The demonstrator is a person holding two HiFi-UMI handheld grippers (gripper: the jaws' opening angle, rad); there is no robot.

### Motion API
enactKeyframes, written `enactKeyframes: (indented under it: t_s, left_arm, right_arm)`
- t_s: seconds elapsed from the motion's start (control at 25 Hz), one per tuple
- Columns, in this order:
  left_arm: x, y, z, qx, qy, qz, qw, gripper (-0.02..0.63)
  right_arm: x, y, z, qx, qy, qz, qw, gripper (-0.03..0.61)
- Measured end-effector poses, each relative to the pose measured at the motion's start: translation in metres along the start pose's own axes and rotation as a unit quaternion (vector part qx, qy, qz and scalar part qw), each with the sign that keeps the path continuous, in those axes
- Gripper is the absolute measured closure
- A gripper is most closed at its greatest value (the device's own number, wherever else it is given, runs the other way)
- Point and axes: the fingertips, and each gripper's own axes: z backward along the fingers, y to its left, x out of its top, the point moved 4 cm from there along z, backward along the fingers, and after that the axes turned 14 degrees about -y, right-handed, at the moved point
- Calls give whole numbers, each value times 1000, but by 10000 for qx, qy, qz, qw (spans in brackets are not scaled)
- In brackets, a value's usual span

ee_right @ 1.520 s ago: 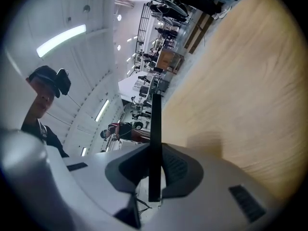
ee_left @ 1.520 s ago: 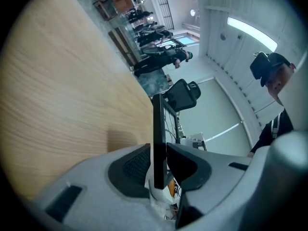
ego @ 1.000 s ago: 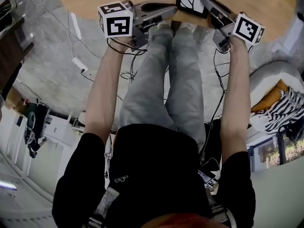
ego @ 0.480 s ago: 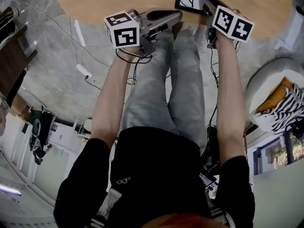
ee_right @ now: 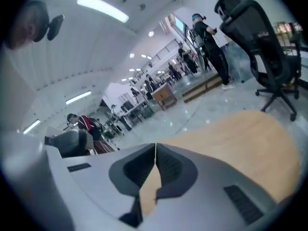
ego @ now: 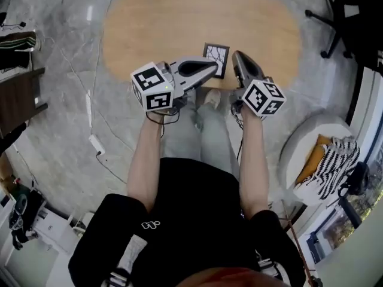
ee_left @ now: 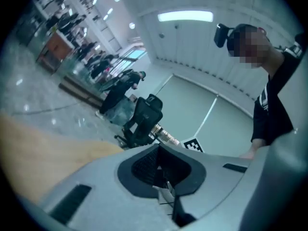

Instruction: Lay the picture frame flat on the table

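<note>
The picture frame [ego: 215,59], black-edged with a white branching print, rests near the front edge of the oval wooden table [ego: 167,28]. Whether it lies flat or leans I cannot tell from this height. My left gripper [ego: 213,66] is shut, its tip just left of the frame's lower corner. My right gripper [ego: 237,55] is shut too, close to the frame's right side. In the left gripper view the jaws [ee_left: 159,146] meet at the tip with nothing held. The right gripper view shows the tip [ee_right: 155,144] closed over bare tabletop [ee_right: 240,138].
A black office chair [ego: 344,11] stands beyond the table's far right end. A power strip and cables [ego: 96,142] lie on the marble floor at left. A round white seat with a striped cloth [ego: 332,160] is at right. Dark wooden furniture [ego: 18,94] stands at far left.
The head camera has risen and pulled back, so the whole table now shows. Both grippers sit lower in view, at the frame's sides, and the right one has turned to point forward.
</note>
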Motion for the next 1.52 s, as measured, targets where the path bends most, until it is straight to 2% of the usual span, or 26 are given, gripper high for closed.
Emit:
enactKeyframes:
  t_s: [0.08, 0.2, 0.36, 0.48, 0.64, 0.76, 0.84, 1.16, 1.52]
  left_arm:
    - [53, -39, -15, 87, -200, -591, 9980, 604]
    - [126, -89, -30, 232, -605, -1209, 9905, 604]
    - [207, -121, -34, 566, -1052, -1537, 9809, 604]
    - [254, -142, -30, 731, -1352, -2042, 9668, 604]
    - [297, -153, -26, 1479, -1508, -2713, 9390, 604]
    - [310, -150, -21, 2081, -1610, -2858, 9215, 604]
    - [314, -149, -18, 2230, -1714, -2835, 9168, 604]
    - [321, -148, -24, 2249, -1891, -2851, 9123, 604]
    - [314, -150, -38, 2057, -1807, -2780, 9208, 604]
  right_arm:
    - [60, 37, 14, 187, -482, 61, 9986, 565]
    - [144, 85, 37, 355, -1169, 102, 9925, 565]
    - [225, 135, 54, 521, -1843, 352, 9809, 565]
    - [266, 169, 57, 600, -2123, 798, 9721, 565]
    - [308, 202, 58, 422, -2286, 1665, 9582, 568]
    - [319, 214, 61, 285, -2263, 2280, 9466, 568]
    - [321, 214, 64, 282, -2281, 2370, 9439, 568]
    - [332, 200, 75, 202, -2314, 2512, 9397, 568]
    - [335, 199, 78, 165, -2330, 2658, 9353, 568]
